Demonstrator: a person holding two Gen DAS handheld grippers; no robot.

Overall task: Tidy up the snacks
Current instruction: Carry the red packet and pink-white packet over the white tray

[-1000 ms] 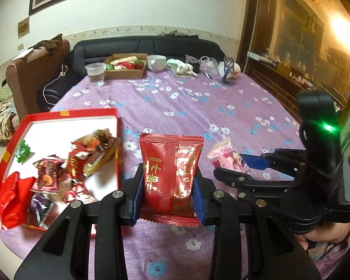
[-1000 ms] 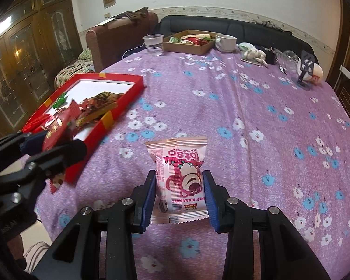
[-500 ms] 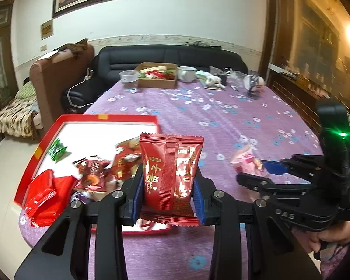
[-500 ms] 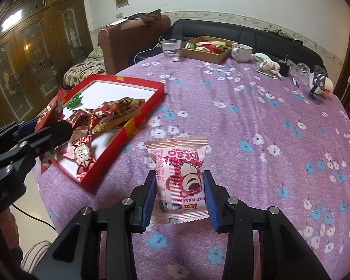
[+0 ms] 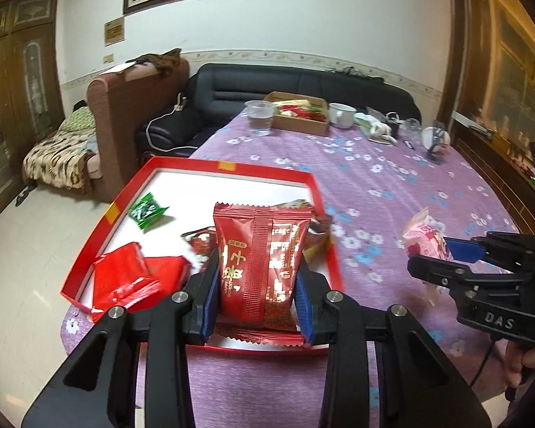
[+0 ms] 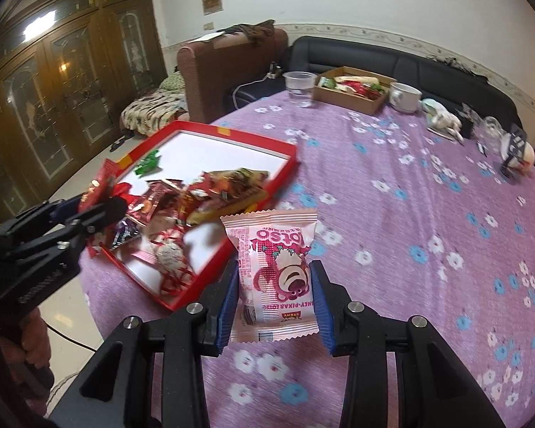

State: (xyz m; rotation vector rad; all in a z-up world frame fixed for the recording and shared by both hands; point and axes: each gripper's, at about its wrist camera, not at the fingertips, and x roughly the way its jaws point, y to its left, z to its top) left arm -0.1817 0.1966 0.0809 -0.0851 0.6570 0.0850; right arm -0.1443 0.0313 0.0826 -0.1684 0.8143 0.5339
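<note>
Holding one snack in each gripper.
My left gripper (image 5: pixel 256 294) is clamping a dark red foil snack packet (image 5: pixel 260 264) above the shallow red cardboard tray (image 5: pixel 267 173); my right gripper (image 6: pixel 276 299) is clamping a pink bear-printed snack packet (image 6: pixel 276 271).

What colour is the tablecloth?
Purple with small white and blue flowers; the tablecloth shows best in the right wrist view.

Red snack packet (image 5: pixel 260 264) carried gold Chinese characters down front, with small "HAPPY MOMENT" beside them (rest of gold print too fine to read). Pink snack packet (image 6: pixel 276 274) showed "Lotso" in big letters, seen upside down, and "DISNEY-PIXAR LOTSO" partly legible along one edge. Right hand-held gripper (image 5: pixel 442 253) body read "DAS". Left hand-held gripper (image 6: pixel 89 210) body lettering was blurred, unreadable. Wall plaque (image 5: pixel 114 32) text was illegible.
</note>
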